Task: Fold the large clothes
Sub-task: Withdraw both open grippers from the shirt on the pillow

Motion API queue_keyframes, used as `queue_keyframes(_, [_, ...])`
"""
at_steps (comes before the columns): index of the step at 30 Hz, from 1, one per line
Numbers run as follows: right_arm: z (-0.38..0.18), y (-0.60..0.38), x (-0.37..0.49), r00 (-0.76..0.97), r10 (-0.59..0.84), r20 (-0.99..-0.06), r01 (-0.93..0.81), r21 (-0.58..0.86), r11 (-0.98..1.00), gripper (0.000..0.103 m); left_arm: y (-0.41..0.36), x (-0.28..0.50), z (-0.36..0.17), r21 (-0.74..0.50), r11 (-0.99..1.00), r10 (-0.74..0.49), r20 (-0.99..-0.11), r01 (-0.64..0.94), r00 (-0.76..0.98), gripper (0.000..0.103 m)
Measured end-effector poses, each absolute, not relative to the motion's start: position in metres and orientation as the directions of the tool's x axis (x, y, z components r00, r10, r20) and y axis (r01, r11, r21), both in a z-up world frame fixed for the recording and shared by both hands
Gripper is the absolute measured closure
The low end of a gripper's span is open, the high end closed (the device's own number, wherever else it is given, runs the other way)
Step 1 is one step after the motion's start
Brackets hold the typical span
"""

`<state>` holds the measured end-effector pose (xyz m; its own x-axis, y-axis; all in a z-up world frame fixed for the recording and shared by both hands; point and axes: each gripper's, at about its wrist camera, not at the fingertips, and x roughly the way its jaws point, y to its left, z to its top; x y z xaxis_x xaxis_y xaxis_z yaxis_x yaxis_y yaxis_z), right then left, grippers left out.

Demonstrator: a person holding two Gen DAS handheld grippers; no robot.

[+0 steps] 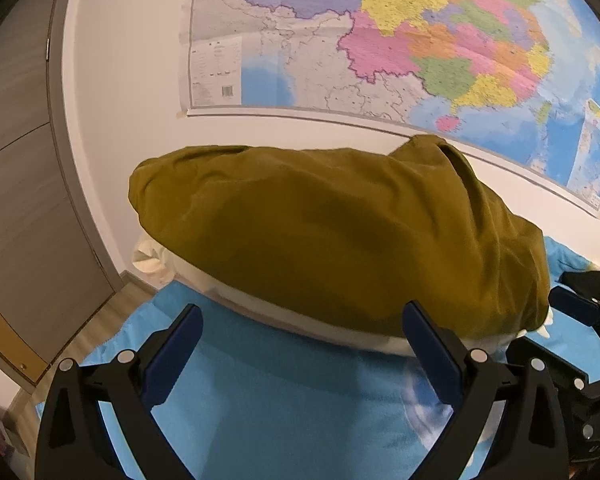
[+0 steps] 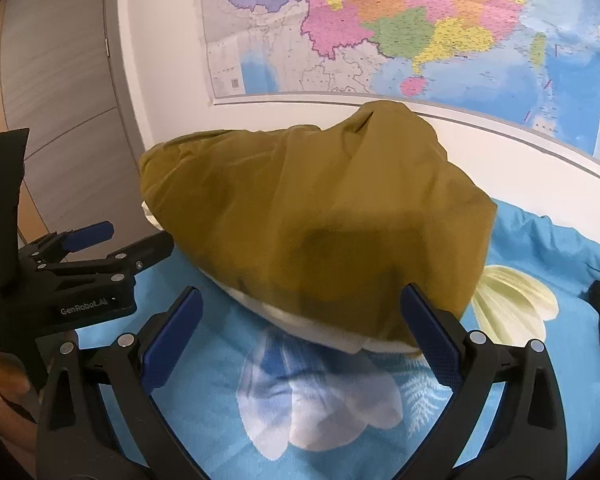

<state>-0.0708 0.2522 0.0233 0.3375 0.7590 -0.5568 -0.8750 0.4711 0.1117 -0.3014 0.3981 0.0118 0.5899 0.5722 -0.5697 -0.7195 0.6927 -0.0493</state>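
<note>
While one olive-green garment [image 1: 332,236] lies heaped on a white pillow [image 1: 312,320] below the wall map [image 1: 400,40], two claws are seen held just short of it above a bed covered in a blue floral sheet [image 1: 260,400]. The left claw [image 1: 302,344] is spread wide and nothing is gripped, the garment's near edge lying just ahead of and between its two blue-padded fingers [image 1: 172,356]. The right claw [image 2: 300,332] is likewise held wide open and empty, its right finger overlapping the garment's lower corner in view. One wall map is counted, with a grey door [image 1: 24,200] to its left.
</note>
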Motion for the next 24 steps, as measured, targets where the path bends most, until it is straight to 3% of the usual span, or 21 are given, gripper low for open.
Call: queue_keyframes(24, [0.019,0.228,-0.088,0.365,0.752,-0.549,-0.863,0.103,0.494,0.005,0.368,-0.313,0.008,-0.030,0.699,0.572,-0.577,-0.714,0.584,0.007])
